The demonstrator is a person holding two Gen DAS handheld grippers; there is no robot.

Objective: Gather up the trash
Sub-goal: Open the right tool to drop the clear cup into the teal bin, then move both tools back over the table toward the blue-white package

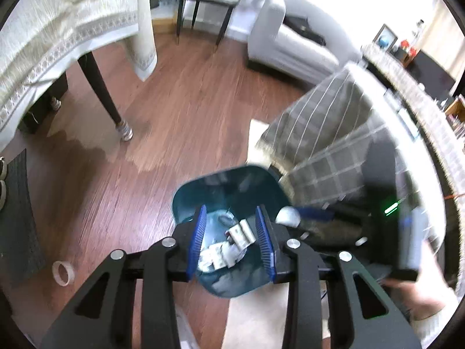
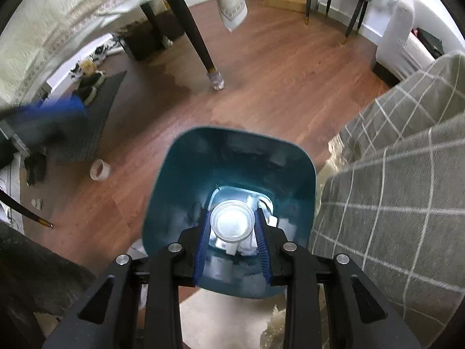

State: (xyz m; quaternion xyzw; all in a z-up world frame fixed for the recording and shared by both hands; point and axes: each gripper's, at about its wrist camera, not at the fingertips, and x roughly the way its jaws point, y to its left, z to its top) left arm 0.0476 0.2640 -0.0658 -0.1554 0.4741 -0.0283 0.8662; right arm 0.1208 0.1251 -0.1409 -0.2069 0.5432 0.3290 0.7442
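A teal trash bin [image 1: 186, 196] stands on the wood floor, also in the right wrist view [image 2: 180, 174]. White paper scraps [image 1: 229, 250] lie at its bottom. My left gripper [image 1: 231, 213] is open and empty above the bin. My right gripper [image 2: 232, 216] is shut on a clear plastic cup [image 2: 232, 223] and holds it over the bin's opening. The right gripper also shows blurred at the bin's right side in the left wrist view [image 1: 319, 213], with the cup [image 1: 287, 216] at its tip.
A roll of tape [image 2: 99, 169] lies on the floor left of the bin, also in the left wrist view [image 1: 62, 273]. A grey plaid blanket [image 2: 392, 189] covers furniture on the right. A table leg [image 2: 200, 43] and tablecloth stand behind. A small scrap [image 2: 37, 202] lies at the left.
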